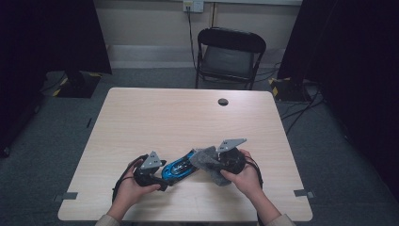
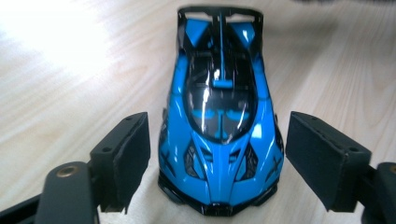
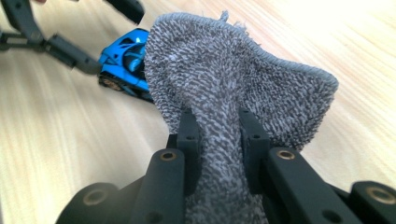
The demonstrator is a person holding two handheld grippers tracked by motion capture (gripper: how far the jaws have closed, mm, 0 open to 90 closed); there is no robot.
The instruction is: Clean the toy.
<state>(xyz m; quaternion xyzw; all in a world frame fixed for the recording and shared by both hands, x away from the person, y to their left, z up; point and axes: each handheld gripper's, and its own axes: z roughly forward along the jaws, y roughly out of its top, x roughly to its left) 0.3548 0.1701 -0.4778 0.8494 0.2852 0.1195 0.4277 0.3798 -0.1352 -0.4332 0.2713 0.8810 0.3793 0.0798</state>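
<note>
Left hand-held gripper (image 1: 162, 178): at 7 o'clock on the bench (image 1: 155, 117), jaws spread wide, one on each side of the car's nose, not touching it.
Right hand-held gripper (image 3: 218, 135): at 5 o'clock, jaws squeezed on a grey cloth (image 3: 233, 79).
Car (image 2: 219, 121): blue and black, flat on the bench, between the two grippers.
Cloth: its far end rests by the car's back.
Chair (image 1: 229, 56): at 12 o'clock, past the bench.

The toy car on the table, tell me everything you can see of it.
The toy car is a glossy blue sports model with black trim, dark windows and a rear wing, seemingly plastic. It stands on its wheels on the table, nose between the open left gripper jaws, untouched there. The grey cloth covers its rear.
</note>
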